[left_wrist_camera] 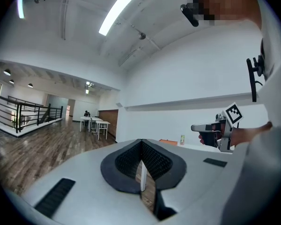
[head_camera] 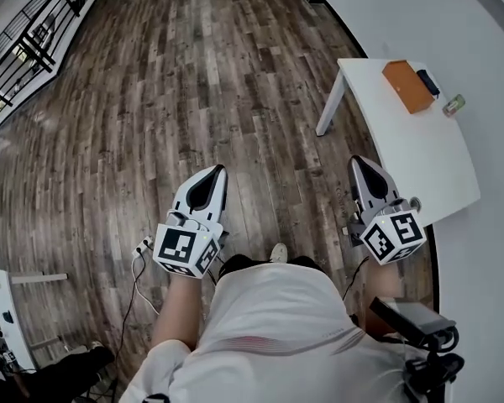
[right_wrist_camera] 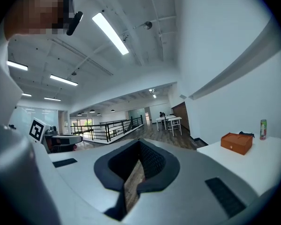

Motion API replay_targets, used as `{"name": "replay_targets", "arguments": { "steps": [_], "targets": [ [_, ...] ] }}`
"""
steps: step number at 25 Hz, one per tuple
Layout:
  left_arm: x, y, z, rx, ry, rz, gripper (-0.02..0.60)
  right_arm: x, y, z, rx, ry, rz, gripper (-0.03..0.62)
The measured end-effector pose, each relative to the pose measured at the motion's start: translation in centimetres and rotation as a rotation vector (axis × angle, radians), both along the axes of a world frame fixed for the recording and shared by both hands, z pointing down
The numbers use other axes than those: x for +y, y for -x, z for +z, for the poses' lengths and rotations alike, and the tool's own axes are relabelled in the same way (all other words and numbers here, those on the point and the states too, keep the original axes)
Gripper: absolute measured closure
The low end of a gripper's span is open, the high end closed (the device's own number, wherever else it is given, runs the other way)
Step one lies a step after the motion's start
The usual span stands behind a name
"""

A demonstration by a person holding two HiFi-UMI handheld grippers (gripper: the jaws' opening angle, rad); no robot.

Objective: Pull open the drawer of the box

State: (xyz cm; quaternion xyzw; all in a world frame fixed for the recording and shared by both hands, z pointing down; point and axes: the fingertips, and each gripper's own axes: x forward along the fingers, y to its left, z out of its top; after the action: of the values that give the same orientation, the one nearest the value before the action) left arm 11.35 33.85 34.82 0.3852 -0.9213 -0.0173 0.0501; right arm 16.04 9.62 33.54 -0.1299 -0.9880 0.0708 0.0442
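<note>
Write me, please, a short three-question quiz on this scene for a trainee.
1. True or false: the left gripper touches the box.
2. Pick one. The right gripper is: A shut and empty; B wide open; C shut on the box.
3. Short answer: what does the box stand on?

Key
1. False: it is held over the floor, well apart from the box.
2. A.
3. The table.
</note>
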Motion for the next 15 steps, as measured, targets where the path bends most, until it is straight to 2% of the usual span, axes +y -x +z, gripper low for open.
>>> {"name": "replay_targets", "arguments": {
  "steps": [3,8,15],
  "targets": [
    [-1.1,3.0,0.4,0.004,0.003,-0.007,0.571,-0.9,3.4,0.5,0.007,0.052,-0.024,0.595],
    [-1.4,7.8,2.0,0.039,-0.038,0.006,0.571,-1.4,8.2,1.9,0.035,0.033,-0.027,0.595],
    [-5.7,19.6,2.9,0.042,-0.047,0.124,0.571,-5.3,16.8,2.5,0.040,0.014,0.105,0.595]
  ]
}}
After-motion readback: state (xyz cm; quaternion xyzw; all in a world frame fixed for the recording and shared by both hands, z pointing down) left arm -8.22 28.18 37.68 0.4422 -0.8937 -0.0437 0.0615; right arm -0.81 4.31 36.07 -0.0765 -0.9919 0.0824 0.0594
